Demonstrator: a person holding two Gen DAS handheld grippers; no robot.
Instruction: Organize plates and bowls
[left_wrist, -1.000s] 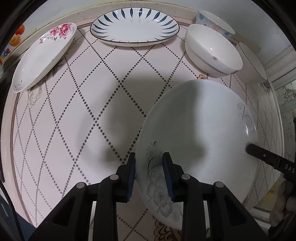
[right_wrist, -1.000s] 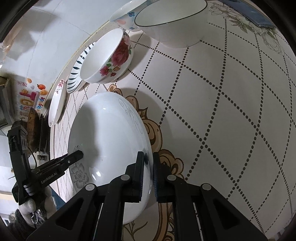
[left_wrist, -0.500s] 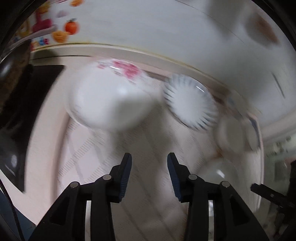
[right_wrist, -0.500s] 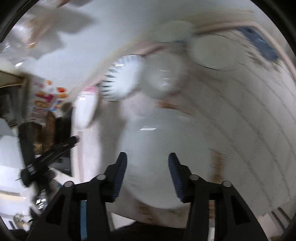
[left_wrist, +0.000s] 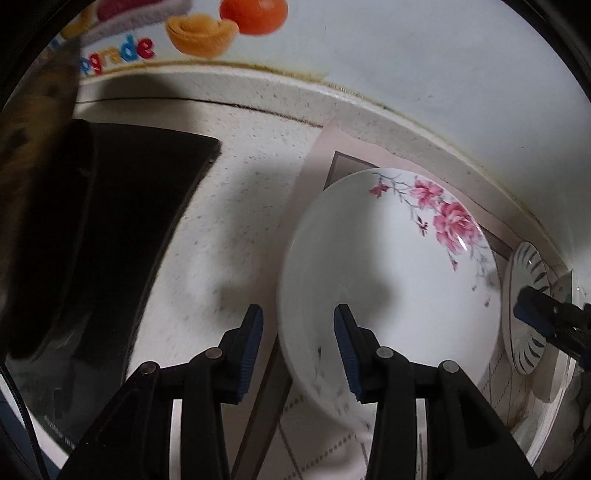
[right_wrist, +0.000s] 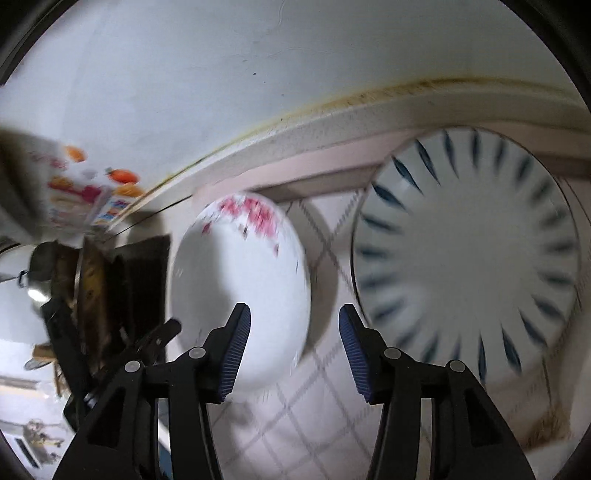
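A white plate with pink flowers (left_wrist: 388, 280) lies on the patterned mat near the back ledge. My left gripper (left_wrist: 300, 350) is open and straddles this plate's left rim, with its pads clear of the rim. In the right wrist view the flowered plate (right_wrist: 240, 273) is blurred, and a blue-striped plate (right_wrist: 469, 258) lies to its right. My right gripper (right_wrist: 293, 347) has its jaws closing over the flowered plate's right edge, with nothing pressed between them. The blue-striped plate (left_wrist: 526, 306) and a right fingertip (left_wrist: 532, 312) show at the left view's right edge.
A black cooktop (left_wrist: 122, 229) sits left of the mat on the speckled counter (left_wrist: 240, 177). A raised ledge and a white wall with a fruit sticker (left_wrist: 199, 29) close off the back. Dark cookware (right_wrist: 92, 280) stands at the far left.
Both grippers were shut on the rim of a large white plate a second ago. They have let it go, opened, and swung left to the flowered plate by the back ledge.
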